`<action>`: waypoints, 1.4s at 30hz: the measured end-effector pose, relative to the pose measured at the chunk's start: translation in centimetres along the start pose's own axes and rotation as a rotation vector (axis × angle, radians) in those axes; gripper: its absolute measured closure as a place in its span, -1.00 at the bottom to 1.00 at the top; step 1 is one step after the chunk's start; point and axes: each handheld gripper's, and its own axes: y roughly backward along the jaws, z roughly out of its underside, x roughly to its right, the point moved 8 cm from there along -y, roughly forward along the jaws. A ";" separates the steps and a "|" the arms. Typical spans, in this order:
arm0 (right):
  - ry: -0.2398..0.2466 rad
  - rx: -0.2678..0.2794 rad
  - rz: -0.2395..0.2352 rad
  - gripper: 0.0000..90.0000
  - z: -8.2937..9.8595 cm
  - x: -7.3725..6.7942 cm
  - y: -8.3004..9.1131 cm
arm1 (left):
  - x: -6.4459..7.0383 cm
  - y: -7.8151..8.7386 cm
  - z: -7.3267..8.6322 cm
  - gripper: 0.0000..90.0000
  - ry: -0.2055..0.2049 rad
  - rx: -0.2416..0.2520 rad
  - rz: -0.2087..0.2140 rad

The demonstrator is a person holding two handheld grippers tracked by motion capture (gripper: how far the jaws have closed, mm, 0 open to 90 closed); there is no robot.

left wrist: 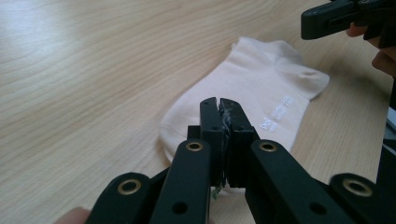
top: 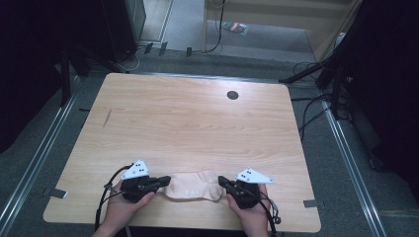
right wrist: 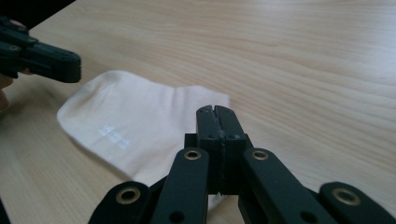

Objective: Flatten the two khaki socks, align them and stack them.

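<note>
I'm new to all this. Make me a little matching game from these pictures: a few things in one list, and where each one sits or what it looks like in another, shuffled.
Things:
1. pale cream ankle sock
2. left gripper
3. right gripper
4. small dark round hole

Descriptions:
A. jaws together at the sock's right end
B. in the light wooden table, toward its far edge
C. lies flat near the table's near edge
D. jaws together at the sock's left end

Pairs: 1-C, 2-D, 3-A, 4-B
</note>
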 end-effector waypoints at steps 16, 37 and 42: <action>-0.044 0.095 0.139 -0.37 -0.9 6.5 2.4 | -6.1 3.6 -1.0 -0.31 0.108 0.206 -0.165; -0.107 0.104 0.271 -0.71 1.2 13.8 6.9 | -13.6 8.6 1.8 -0.69 0.193 0.173 -0.414; -0.135 0.107 0.317 -0.71 2.1 15.7 8.1 | -14.7 9.6 2.8 -0.69 0.166 0.141 -0.490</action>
